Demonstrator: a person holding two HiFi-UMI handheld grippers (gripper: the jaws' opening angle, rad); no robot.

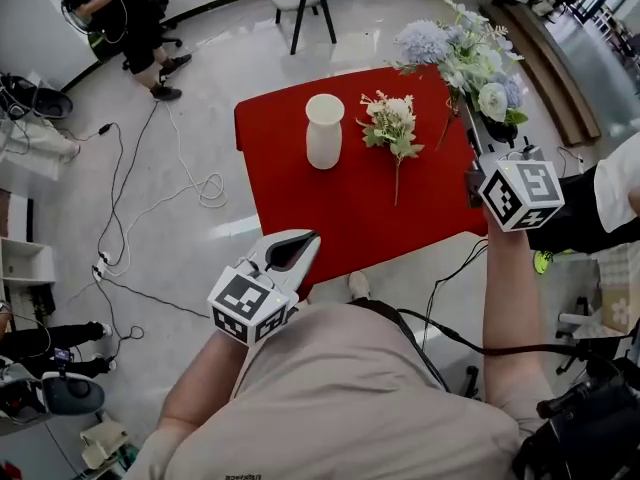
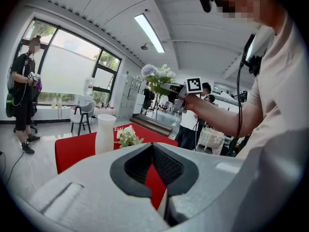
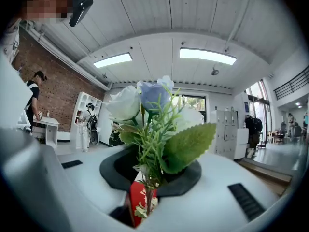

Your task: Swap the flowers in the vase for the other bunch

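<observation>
Two tools are visible in the head view. The left tool (image 1: pixel 303 243) sits off the near-left corner of the red bench (image 1: pixel 300 203), close to the operator's body. The right tool (image 1: pixel 470 118) is at the far-right corner of the bench and carries a blue-and-white bunch (image 1: pixel 468 56), with the blooms reaching past the far edge. A white vase (image 1: pixel 324 130) stands upright near the far-left corner. A small white bunch (image 1: pixel 389 125) lies flat on the bench just beside the vase, toward the right edge. Its blooms point to the far edge and its stem to the near edge. Cables (image 1: pixel 190 183) trail over the floor beyond the left edge.

Left gripper view: the jaws of the left tool meet at their tips with nothing between them, so the tool is clenched and empty. Beyond the jaws are the bench, the vase and the small white bunch beside it. The right tool is raised above them with its bunch.

Right gripper view: the jaws of the right tool are clamped on the stems of the blue-and-white bunch. Blooms and a large green leaf stand up past the jaw tips. A red patch behind the stems appears to be the bench.
</observation>
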